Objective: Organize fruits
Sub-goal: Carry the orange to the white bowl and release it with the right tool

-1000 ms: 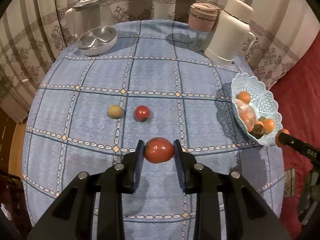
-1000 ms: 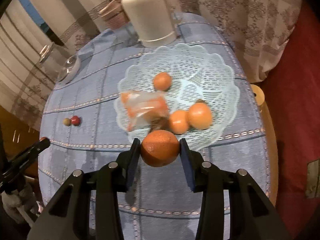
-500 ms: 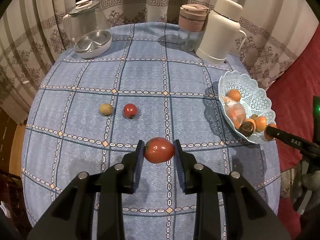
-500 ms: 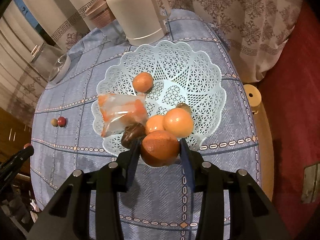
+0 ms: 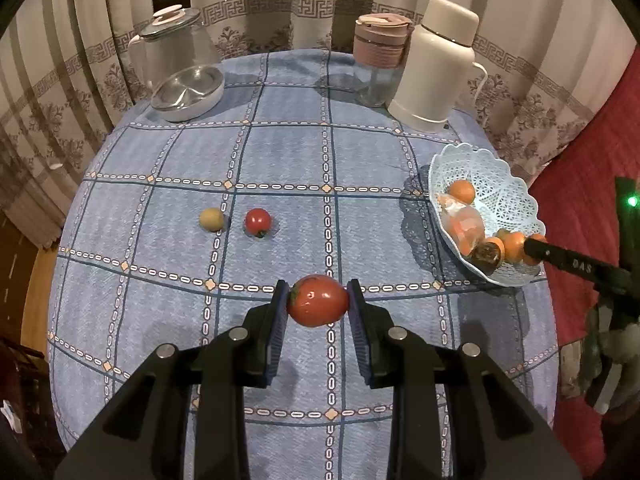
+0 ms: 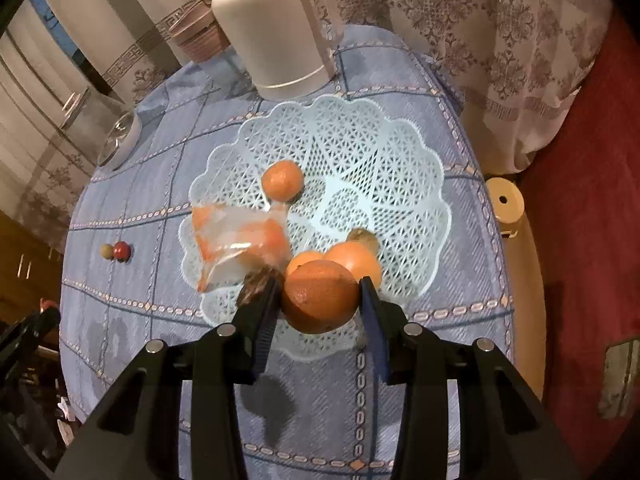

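Observation:
My left gripper (image 5: 318,300) is shut on a red tomato (image 5: 317,300) and holds it above the blue checked tablecloth, near its front middle. My right gripper (image 6: 320,296) is shut on a large orange (image 6: 320,297) over the near rim of the white lattice fruit basket (image 6: 360,148). The basket holds several oranges, a dark fruit (image 6: 256,284) and a plastic bag of orange pieces (image 6: 236,244). A small red tomato (image 5: 258,221) and a yellow-green fruit (image 5: 211,219) lie on the cloth at the middle left. The basket also shows in the left wrist view (image 5: 504,196).
A white thermos jug (image 5: 436,64), a pink-lidded jar (image 5: 380,60), a glass kettle (image 5: 172,44) and a glass lid dish (image 5: 188,92) stand along the table's far edge. Curtains hang behind. A red surface (image 6: 592,200) lies to the right of the table.
My right gripper has moved forward with the orange, from short of the basket to over its near rim. My left gripper has pulled back and up with the tomato.

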Motion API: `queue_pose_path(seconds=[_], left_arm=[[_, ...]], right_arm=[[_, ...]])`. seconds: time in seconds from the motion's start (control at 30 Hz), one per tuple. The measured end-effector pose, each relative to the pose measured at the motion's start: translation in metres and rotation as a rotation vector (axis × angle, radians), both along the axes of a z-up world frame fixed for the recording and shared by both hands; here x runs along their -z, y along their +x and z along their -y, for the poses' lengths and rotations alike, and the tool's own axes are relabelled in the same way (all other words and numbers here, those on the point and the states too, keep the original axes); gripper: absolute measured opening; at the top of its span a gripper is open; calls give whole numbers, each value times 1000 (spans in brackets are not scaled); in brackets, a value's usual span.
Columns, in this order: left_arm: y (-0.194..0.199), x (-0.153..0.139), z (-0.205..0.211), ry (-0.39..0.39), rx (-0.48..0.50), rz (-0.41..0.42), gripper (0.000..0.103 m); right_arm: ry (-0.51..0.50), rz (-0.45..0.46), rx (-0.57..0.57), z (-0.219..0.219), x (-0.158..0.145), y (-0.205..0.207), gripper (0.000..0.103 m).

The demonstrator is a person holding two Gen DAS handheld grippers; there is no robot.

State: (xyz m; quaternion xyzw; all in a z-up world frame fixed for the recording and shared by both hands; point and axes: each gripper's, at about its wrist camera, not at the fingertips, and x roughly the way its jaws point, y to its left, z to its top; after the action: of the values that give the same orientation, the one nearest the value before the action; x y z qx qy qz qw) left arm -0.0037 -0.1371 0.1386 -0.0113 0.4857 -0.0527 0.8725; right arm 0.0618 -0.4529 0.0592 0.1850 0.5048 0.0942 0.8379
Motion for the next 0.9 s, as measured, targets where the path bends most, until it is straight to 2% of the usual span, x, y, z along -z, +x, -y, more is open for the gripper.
queue_pose_path(seconds=[0.47, 0.9], left_arm=[[-9, -3, 2, 15, -15, 2, 30], [-12, -3, 6, 18, -4, 1, 30]], right_arm=[[-73, 14, 21, 15, 4, 49, 41], [-86, -17, 34, 21, 18, 52, 41]])
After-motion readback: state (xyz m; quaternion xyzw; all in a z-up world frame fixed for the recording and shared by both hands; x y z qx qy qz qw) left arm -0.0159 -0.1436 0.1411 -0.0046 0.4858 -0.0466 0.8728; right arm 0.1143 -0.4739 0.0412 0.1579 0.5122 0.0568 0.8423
